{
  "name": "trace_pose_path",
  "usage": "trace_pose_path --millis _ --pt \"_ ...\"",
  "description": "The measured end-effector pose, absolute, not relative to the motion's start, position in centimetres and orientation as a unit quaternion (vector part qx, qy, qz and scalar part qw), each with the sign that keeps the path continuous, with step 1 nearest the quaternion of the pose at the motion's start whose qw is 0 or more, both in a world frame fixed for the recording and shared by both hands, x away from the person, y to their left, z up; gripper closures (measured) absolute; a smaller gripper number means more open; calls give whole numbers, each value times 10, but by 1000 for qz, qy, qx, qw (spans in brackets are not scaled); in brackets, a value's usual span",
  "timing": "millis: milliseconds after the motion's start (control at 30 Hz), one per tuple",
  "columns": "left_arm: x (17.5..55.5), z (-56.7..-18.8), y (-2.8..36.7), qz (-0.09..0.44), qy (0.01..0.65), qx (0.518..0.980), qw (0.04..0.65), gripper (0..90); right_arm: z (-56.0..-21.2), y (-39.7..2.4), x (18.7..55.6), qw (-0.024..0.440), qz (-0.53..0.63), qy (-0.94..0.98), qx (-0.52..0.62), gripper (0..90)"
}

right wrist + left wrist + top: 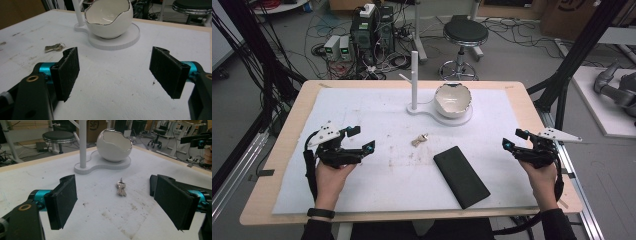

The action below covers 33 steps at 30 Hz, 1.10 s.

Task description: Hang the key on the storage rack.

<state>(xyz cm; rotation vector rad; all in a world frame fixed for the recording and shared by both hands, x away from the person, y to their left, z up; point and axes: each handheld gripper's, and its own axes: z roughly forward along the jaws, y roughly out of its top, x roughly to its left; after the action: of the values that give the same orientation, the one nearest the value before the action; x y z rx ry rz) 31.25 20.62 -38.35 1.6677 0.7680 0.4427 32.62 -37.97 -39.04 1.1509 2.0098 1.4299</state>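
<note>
At the table (292, 125), I hold my left hand-held gripper (362, 140) at about 9 o'clock on the white mat (362, 107) and my right hand-held gripper (510, 139) at about 3 o'clock, both with jaws spread wide and nothing between them. The bunch of keys (419, 140) lies flat near the mat's centre, well apart from either gripper; the left gripper view has it straight ahead between the jaws (121, 188), the right gripper view off toward 10 o'clock (54, 47). At 12 o'clock stands a white egg-shaped bowl (453, 100) with a jagged rim on a white stand (462, 120) that also carries an upright post (414, 80). A black flat case (460, 176) lies slantwise toward 5 o'clock from the keys. The mat is scuffed and stained (brownish marks mostly around the middle), with the pale wooden edge of the table showing all round it. Beyond the far edge, the grey floor holds a round black stool (465, 34), electronic boxes (372, 27) and tangled cables (332, 47).
</note>
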Motion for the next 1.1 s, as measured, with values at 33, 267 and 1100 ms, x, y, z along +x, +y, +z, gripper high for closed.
trace_pose_path --millis 33,267,1100 --pt "312 -383 205 191 330 715 587 187 -391 -380 327 206 514 721 417 248" --pt "313 -383 198 188 324 718 587 192 -392 -383 325 211 512 722 415 250" --pt "336 -390 136 160 346 727 571 339 -395 -389 322 225 509 711 429 264"
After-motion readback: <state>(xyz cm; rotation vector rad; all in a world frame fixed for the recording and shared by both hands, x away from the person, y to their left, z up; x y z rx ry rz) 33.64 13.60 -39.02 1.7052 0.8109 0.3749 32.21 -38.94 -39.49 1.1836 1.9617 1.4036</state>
